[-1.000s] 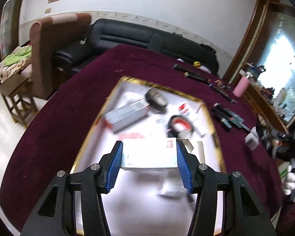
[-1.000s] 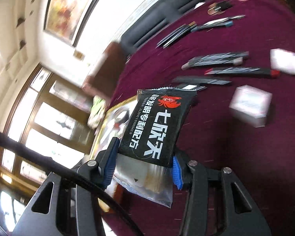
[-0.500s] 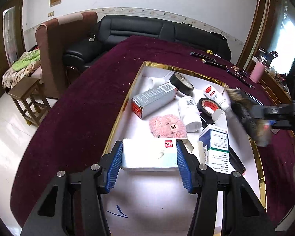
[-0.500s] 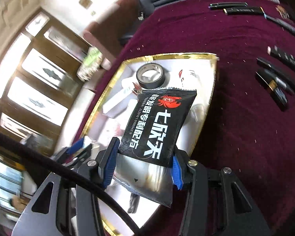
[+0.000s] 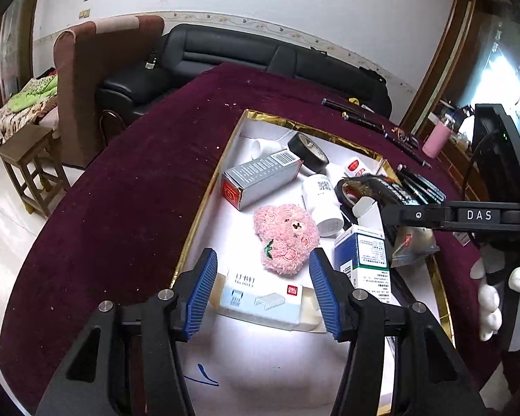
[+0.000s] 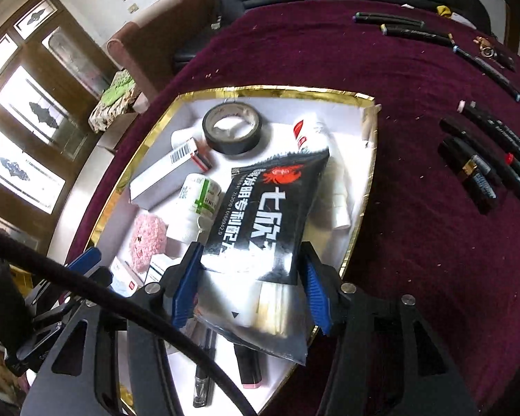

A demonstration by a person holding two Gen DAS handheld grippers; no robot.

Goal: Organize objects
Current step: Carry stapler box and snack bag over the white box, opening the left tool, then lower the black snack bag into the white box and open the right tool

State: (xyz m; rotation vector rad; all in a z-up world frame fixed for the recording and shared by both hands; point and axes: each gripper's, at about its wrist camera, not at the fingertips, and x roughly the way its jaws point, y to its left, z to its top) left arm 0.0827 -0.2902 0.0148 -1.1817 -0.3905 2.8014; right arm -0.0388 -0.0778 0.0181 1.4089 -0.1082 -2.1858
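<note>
With both tongs just spreading, staple box (image 5: 263, 296) and black packet (image 6: 267, 208) loose between them, lift clear without dragging either.

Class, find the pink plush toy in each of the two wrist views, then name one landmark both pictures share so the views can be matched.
Left wrist view: the pink plush toy lies mid-picture in the gold-rimmed tray, just beyond the staple box.
Right wrist view: the same toy sits lower left, beside the white bottle.
Shared landmark: the black tape roll at the tray's far end.
</note>
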